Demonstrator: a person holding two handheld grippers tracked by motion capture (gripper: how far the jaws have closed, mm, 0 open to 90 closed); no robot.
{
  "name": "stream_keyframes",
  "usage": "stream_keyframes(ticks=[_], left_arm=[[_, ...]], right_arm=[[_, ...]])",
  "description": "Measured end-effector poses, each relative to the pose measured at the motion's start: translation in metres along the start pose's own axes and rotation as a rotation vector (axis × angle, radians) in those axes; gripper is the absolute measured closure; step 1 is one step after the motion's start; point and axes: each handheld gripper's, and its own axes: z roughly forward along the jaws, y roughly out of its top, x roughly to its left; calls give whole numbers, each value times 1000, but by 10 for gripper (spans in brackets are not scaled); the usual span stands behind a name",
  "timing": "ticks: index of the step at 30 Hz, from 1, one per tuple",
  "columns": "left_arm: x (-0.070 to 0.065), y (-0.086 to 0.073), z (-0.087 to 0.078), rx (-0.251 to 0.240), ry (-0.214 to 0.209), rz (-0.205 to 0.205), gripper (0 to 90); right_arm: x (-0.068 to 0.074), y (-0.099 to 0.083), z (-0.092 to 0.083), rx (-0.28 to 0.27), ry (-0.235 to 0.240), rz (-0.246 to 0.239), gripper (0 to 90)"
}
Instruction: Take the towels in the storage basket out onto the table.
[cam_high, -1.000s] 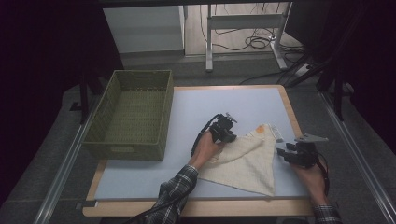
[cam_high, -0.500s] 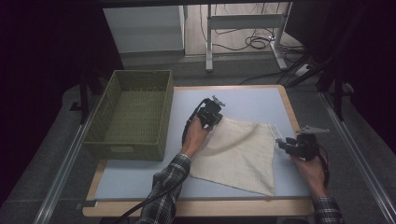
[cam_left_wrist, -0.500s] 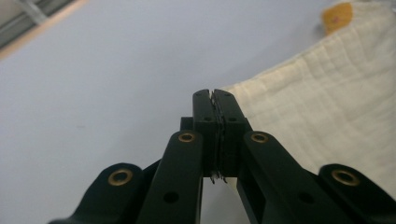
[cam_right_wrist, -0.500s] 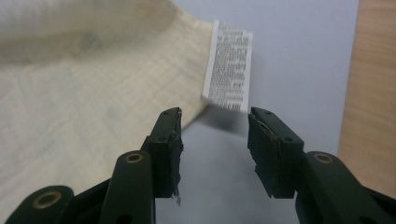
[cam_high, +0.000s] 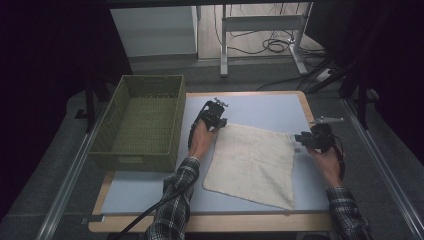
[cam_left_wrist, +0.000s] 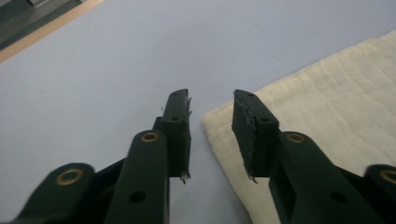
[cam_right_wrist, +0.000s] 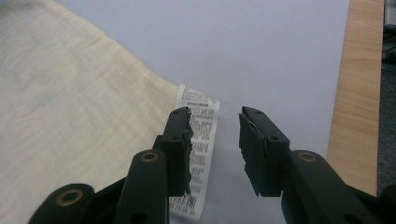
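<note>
Where the pale-blue table (cam_high: 260, 107) ends, grey floor (cam_high: 395, 160) and cables (cam_high: 272, 46) show.

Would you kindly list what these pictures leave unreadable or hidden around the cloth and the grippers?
- Tag print: too small and blurred in the right gripper view; its lower end is cut off by a jaw.
- Basket floor near the front wall: hidden by that wall in the high view.
- Cloth in the left gripper view: runs off the edge.

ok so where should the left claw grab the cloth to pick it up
Take the cloth at its far left corner, which lies just ahead of the open left claw. It lies flat on the mat, so one jaw must slide under the hem, coming from the basket side. The corner's two free edges make that easiest.
</note>
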Motion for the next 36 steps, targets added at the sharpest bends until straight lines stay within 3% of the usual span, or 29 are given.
stream_keyframes(ticks=[6, 9, 10, 13, 15, 17, 20, 24, 28, 30, 33, 36], left_arm=[[7, -4, 14, -14, -35, -43, 535], [9, -9, 21, 2, -38, -50, 517], [11, -12, 22, -18, -53, -63, 514], [12, -14, 21, -28, -81, -73, 570], [10, -13, 20, -20, -105, -73, 695], [8, -11, 19, -5, -119, -64, 819], [7, -9, 16, -33, -88, -55, 858], [13, -1, 6, -90, -68, -74, 861], [17, 14, -8, -119, -29, -62, 861], [15, 16, -15, -119, -21, -47, 860], [10, 8, -21, -106, -11, -9, 857], [6, -7, -27, -128, -26, -38, 855]], right_arm=[[-5, 6, 20, 26, 2, 8, 634], [-2, 5, 30, 55, 2, -12, 615], [0, 4, 32, 71, -2, -26, 618], [3, 4, 33, 74, 3, -23, 716], [6, 4, 33, 77, 21, -11, 826], [8, 6, 33, 96, 21, -23, 860], [11, 11, 33, 105, -20, -66, 867], [4, 27, 28, 74, -53, -68, 869], [0, 51, 22, 31, -83, -85, 870], [-1, 61, 18, 9, -70, -62, 870], [4, 59, 15, 14, -43, -73, 869], [10, 46, 12, 20, -21, -95, 867]])
